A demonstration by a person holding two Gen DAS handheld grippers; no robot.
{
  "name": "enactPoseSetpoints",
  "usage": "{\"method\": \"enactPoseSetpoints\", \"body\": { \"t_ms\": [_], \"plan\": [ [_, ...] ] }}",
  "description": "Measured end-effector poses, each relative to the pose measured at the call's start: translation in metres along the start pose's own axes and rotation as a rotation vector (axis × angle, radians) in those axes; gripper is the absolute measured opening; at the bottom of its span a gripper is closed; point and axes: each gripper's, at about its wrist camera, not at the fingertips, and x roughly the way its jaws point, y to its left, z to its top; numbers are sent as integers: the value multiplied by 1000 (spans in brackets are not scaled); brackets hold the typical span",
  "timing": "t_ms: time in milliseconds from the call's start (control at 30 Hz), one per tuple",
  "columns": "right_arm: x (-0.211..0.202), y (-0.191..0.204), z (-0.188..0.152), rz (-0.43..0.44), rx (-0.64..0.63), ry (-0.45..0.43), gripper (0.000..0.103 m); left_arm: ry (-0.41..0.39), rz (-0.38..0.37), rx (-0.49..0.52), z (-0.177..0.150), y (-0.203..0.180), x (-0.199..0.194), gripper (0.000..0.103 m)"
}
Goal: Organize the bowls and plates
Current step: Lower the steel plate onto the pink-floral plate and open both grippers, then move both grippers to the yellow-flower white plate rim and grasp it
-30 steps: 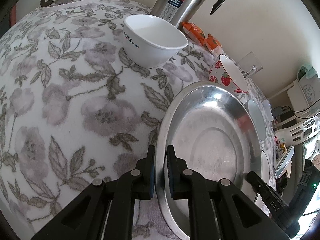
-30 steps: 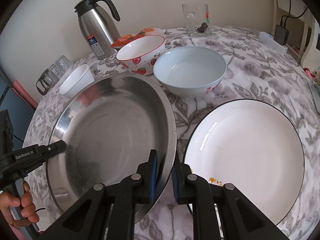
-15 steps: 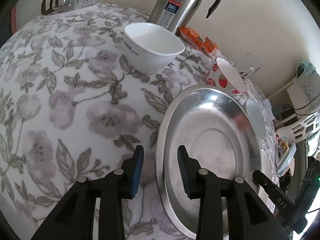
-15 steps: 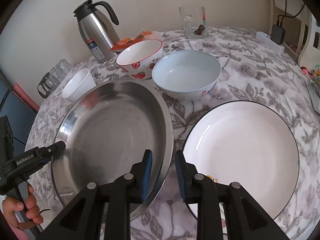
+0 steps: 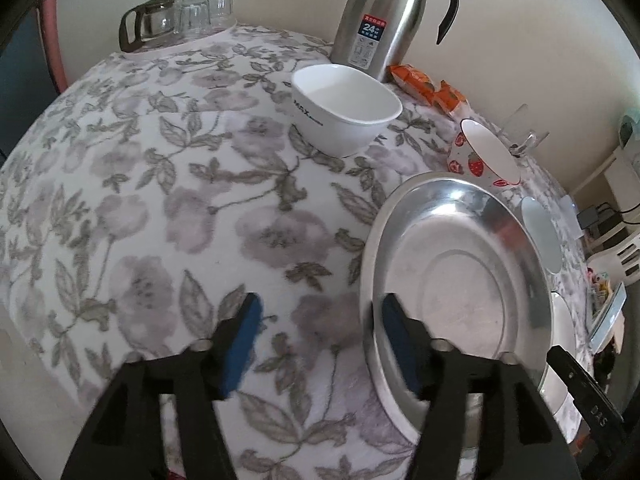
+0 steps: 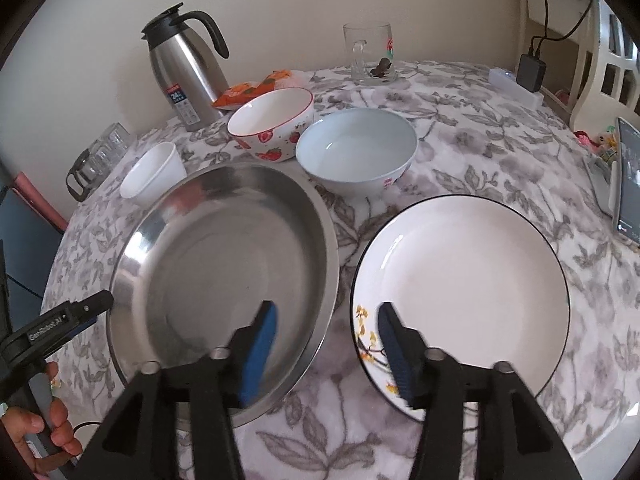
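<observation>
surface [image 6: 460, 128]: round, under a grey floral cloth, set against a cream wall.

left to right as the right tool's camera sees it:
- glass cups [image 6: 100, 156], at the far left edge by the wall.
- small white bowl [image 6: 152, 178], near the far left edge, just beyond the steel plate's rim.
- steel thermos jug [image 6: 184, 76], at the far edge against the wall; orange snack packet [image 6: 248, 90] just beside it.
- steel plate [image 6: 192, 264], large, lying flat on the near left part of the surface.
- strawberry bowl [image 6: 272, 124], beyond the steel plate, touching or nearly touching the pale blue bowl.
- pale blue bowl [image 6: 356, 156], mid-surface, beyond the gap between the two plates.
- glass mug [image 6: 370, 54], at the far edge.
- white plate [image 6: 472, 288], black-rimmed, near right part, just beside the steel plate, not touching it.

left tool [image 5: 318, 332]: jaws opening, astride the steel plate's [image 5: 460, 276] left rim, pads off it; a hand [image 6: 44, 428] holds its handle.
right tool [image 6: 328, 332]: jaws opening, over the gap between the two plates, one finger above each; pads press on nothing.
</observation>
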Motion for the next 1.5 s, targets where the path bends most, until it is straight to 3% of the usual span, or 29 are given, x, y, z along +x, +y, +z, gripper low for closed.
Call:
{"method": "enactPoseSetpoints", "body": {
  "t_ms": [133,167,333,433,533,700,767,1333,1500],
  "plan": [
    [-4,6,-4,-15,-12,-9,67,-29,40,13,-1,-2,-7,86],
    [-5,8,-5,-20,-16,-11,72,-34,48,18,-1,-2,-9,87],
    [-8,15,-9,-26,-30,-20,77,-55,63,39,-4,-6,-16,94],
    [-9,18,-11,-33,-36,-23,79,-74,68,56,-4,-10,-21,96],
    [-11,20,-12,-43,-41,-29,92,-86,70,72,-6,-13,-25,96],
    [-17,20,-13,-34,-44,-47,97,-115,69,86,-8,-17,-33,97],
    [-19,19,-13,-36,-42,-56,103,-132,67,94,-8,-19,-37,99],
    [-36,-5,-16,-33,-22,-94,103,-281,-20,167,-16,-52,-71,102],
    [-42,-25,-17,-47,0,-99,103,-274,-77,187,-16,-72,-77,102]
  ]
}}
